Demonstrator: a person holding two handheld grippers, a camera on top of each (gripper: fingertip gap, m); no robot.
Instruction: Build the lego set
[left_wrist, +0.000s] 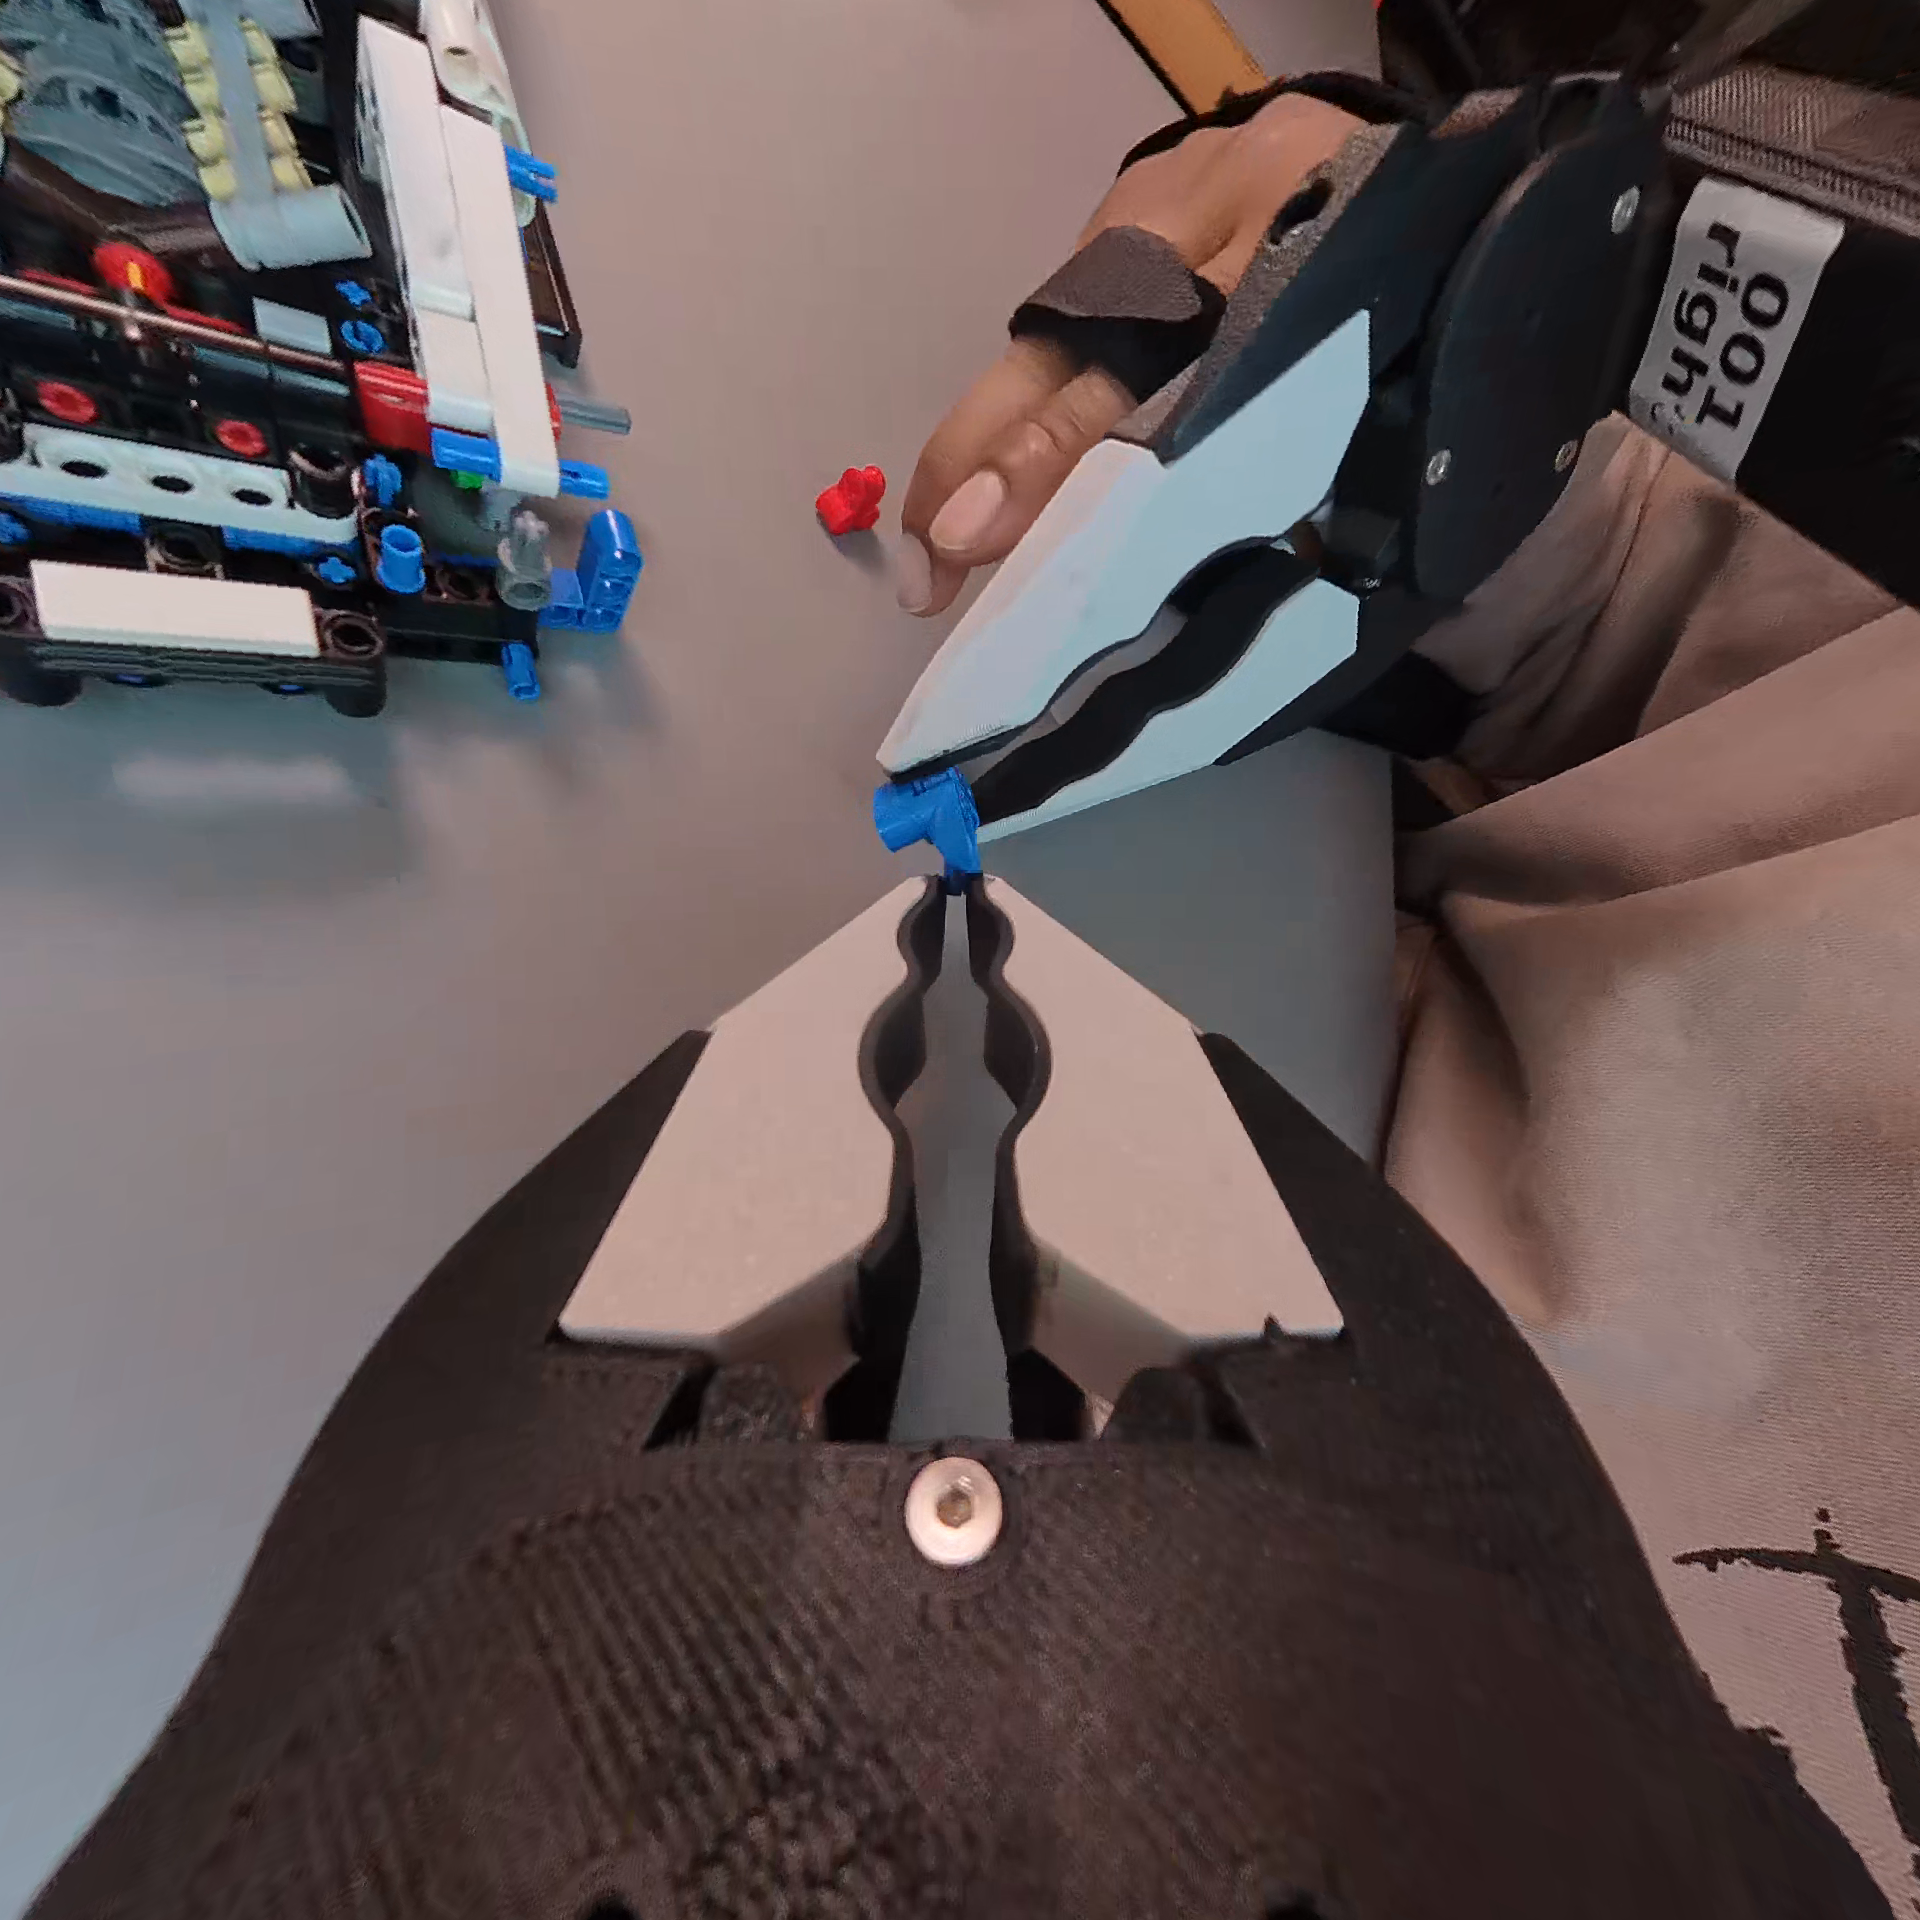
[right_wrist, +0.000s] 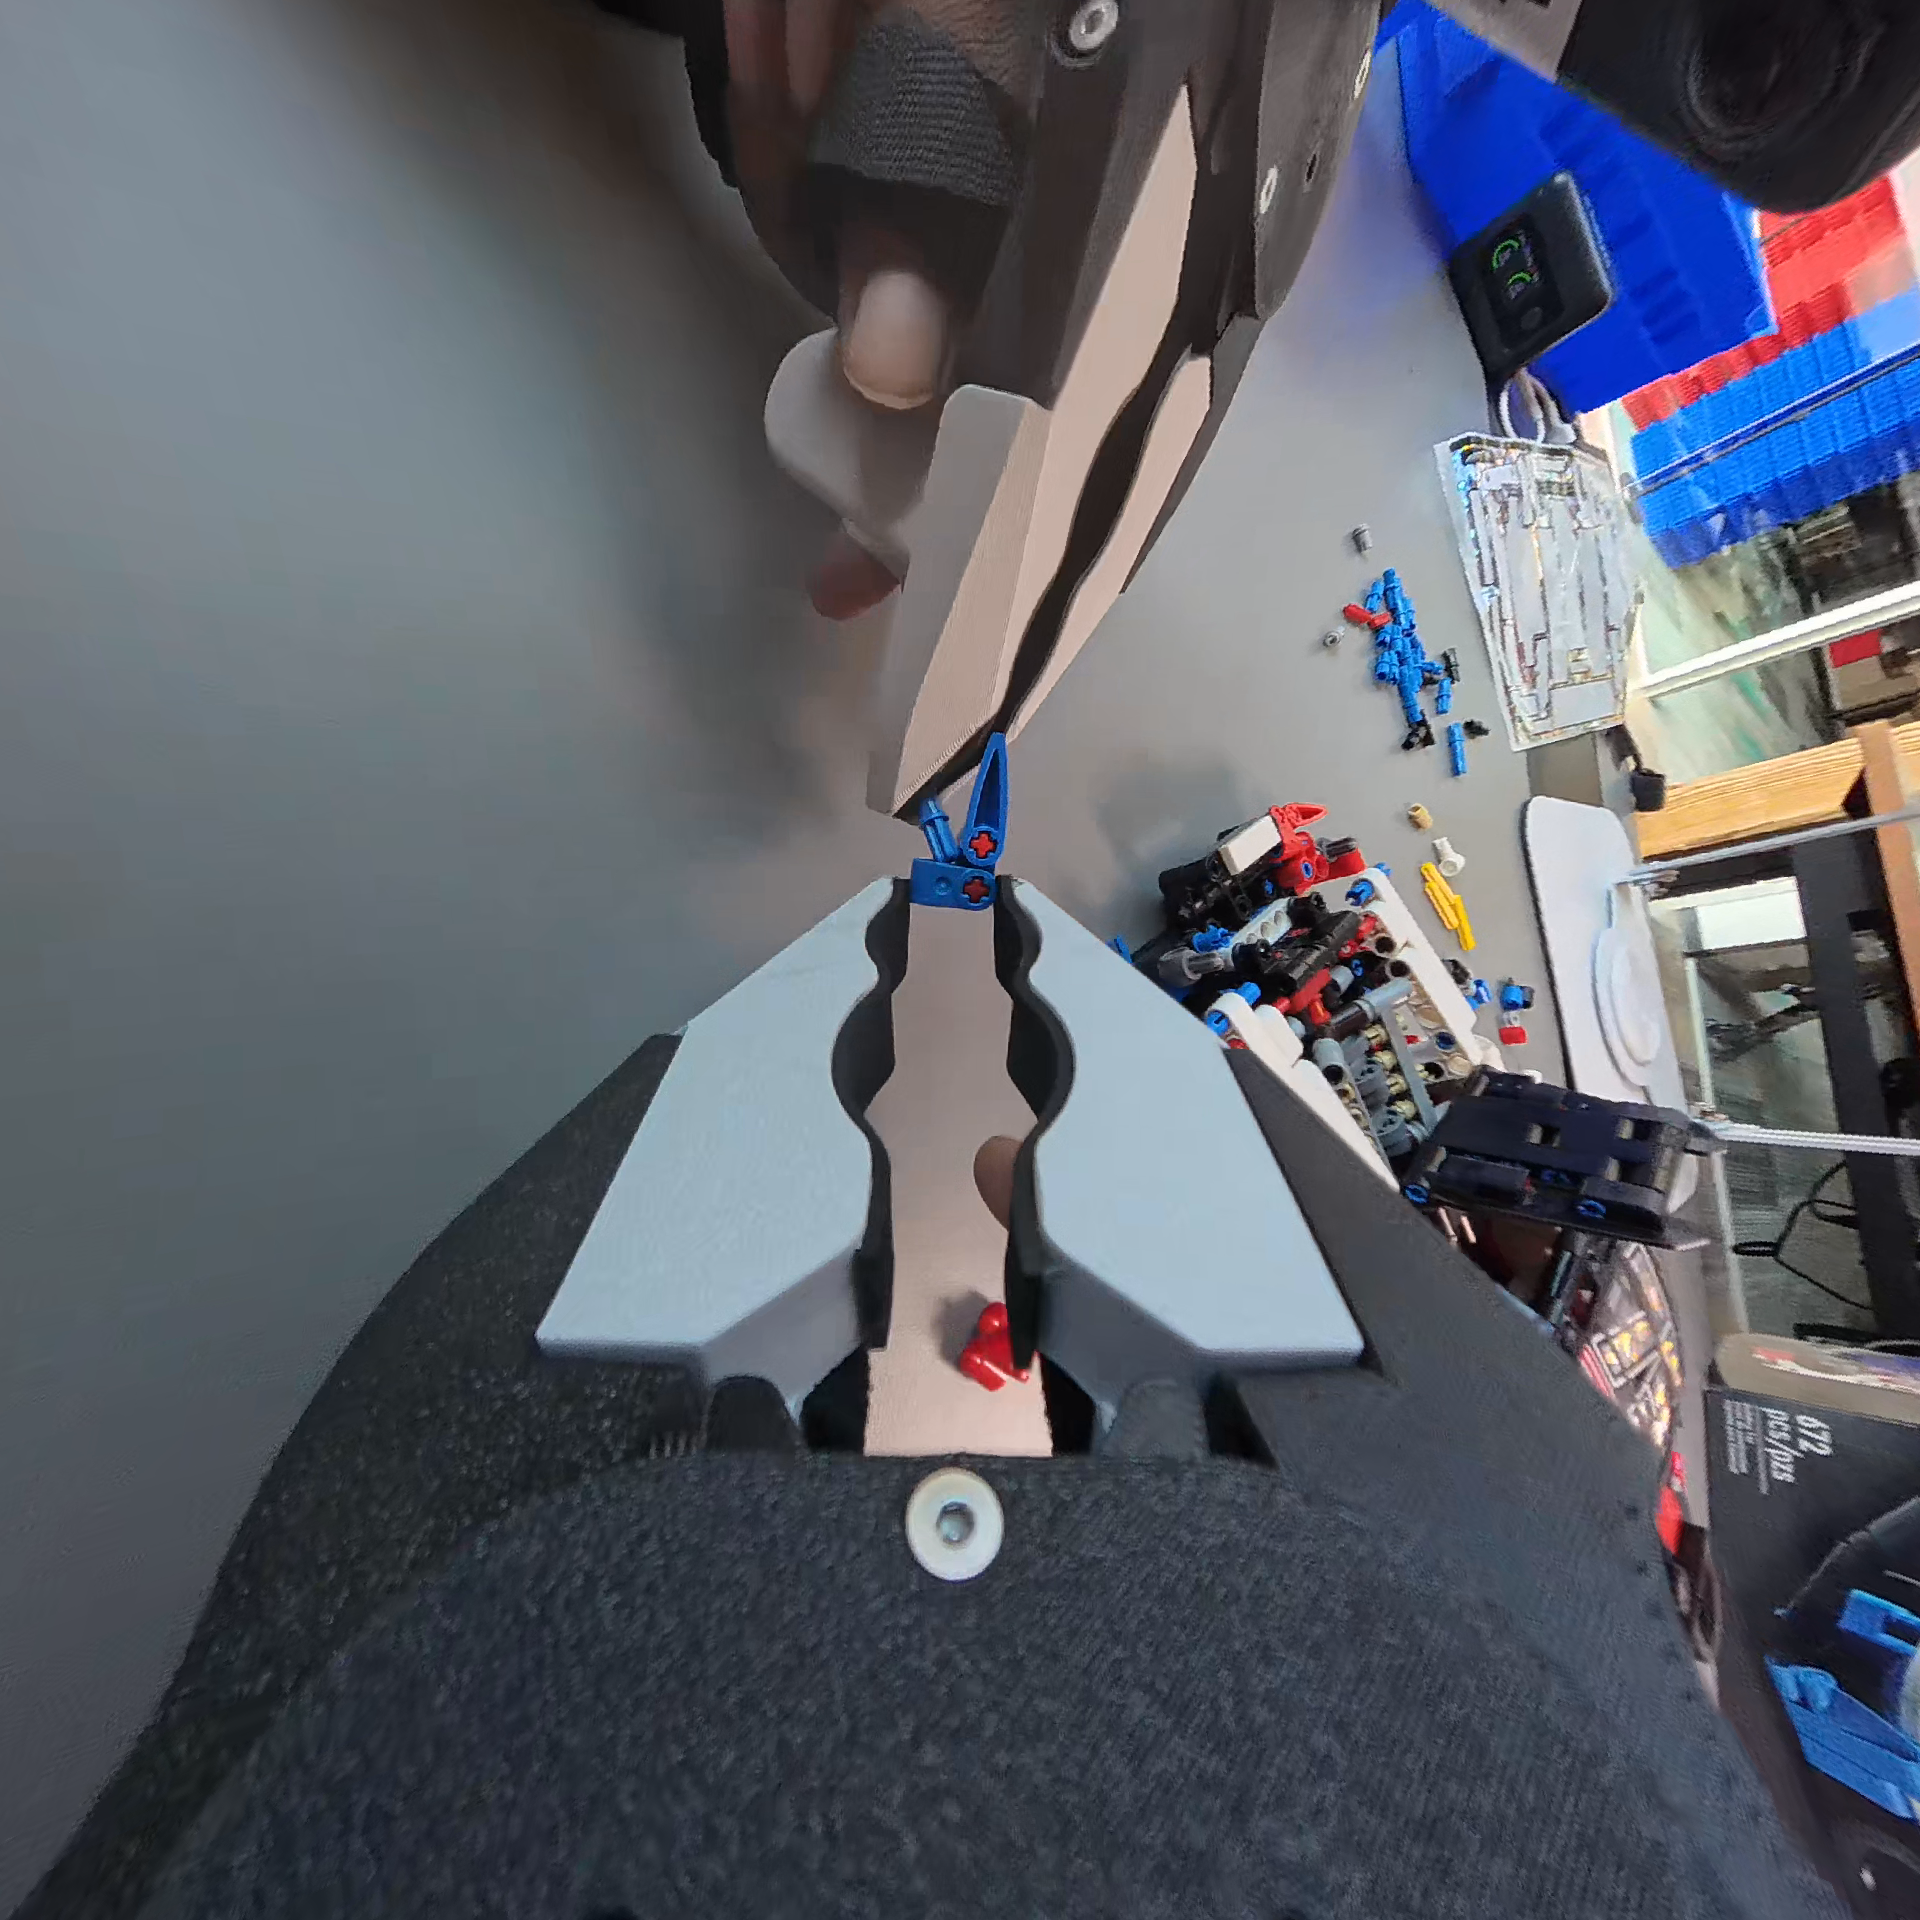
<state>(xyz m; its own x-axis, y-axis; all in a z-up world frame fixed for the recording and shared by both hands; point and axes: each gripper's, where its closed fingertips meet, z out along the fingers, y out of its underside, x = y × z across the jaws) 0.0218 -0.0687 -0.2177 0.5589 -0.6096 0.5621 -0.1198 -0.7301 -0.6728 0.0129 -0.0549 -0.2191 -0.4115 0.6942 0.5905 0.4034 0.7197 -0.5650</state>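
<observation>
My left gripper (left_wrist: 954, 885) is shut on a small blue pin (left_wrist: 958, 860). The pin's other end sits in a blue connector (left_wrist: 920, 816). My right gripper (left_wrist: 940, 795) comes in from the upper right and is shut on that connector. In the right wrist view my right gripper (right_wrist: 951, 889) holds the blue connector (right_wrist: 948, 885), which has red cross ends and a blue tapered piece (right_wrist: 989, 795) on it. The left gripper (right_wrist: 916, 810) reaches down from above with the pin (right_wrist: 933, 826). The two grippers meet tip to tip above the grey table (left_wrist: 260, 1039).
The partly built black, white and blue Lego model (left_wrist: 260, 436) stands at the left, also in the right wrist view (right_wrist: 1320, 997). A small red piece (left_wrist: 852, 499) lies on the table. Loose blue pins (right_wrist: 1403, 655), a clear bag (right_wrist: 1548, 592), a black panel (right_wrist: 1548, 1153) and blue bins (right_wrist: 1558, 208) lie beyond. My two grippers' fingertips are within a few centimetres of each other.
</observation>
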